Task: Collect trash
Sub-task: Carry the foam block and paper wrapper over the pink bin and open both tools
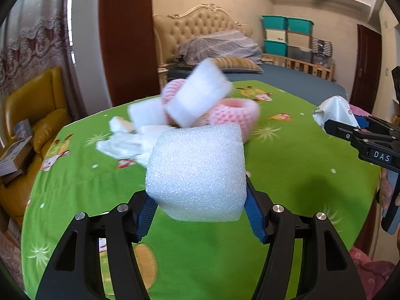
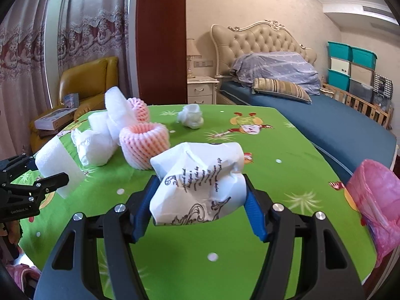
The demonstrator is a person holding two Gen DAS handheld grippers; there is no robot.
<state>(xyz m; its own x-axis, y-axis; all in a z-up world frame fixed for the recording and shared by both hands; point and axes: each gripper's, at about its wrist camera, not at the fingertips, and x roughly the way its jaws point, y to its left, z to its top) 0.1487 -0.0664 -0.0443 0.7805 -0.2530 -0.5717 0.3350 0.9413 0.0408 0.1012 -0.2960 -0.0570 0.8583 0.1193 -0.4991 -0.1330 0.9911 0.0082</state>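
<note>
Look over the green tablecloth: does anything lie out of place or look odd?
Yes. Loose packing waste litters the tablecloth: foam pieces, pink fruit nets, a crumpled wad. Nothing looks spilled or broken.

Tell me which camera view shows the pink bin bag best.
The right wrist view: the pink bin bag stands at the table's right edge, its crinkled side plainly visible. The left wrist view shows only small pink patches at the far right, behind the right gripper, too little to identify.

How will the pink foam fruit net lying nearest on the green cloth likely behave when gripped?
The pink foam fruit net is an open mesh sleeve, so it probably squashes easily and weighs little. Lying on its curved side, it may roll or skid when nudged.
</note>
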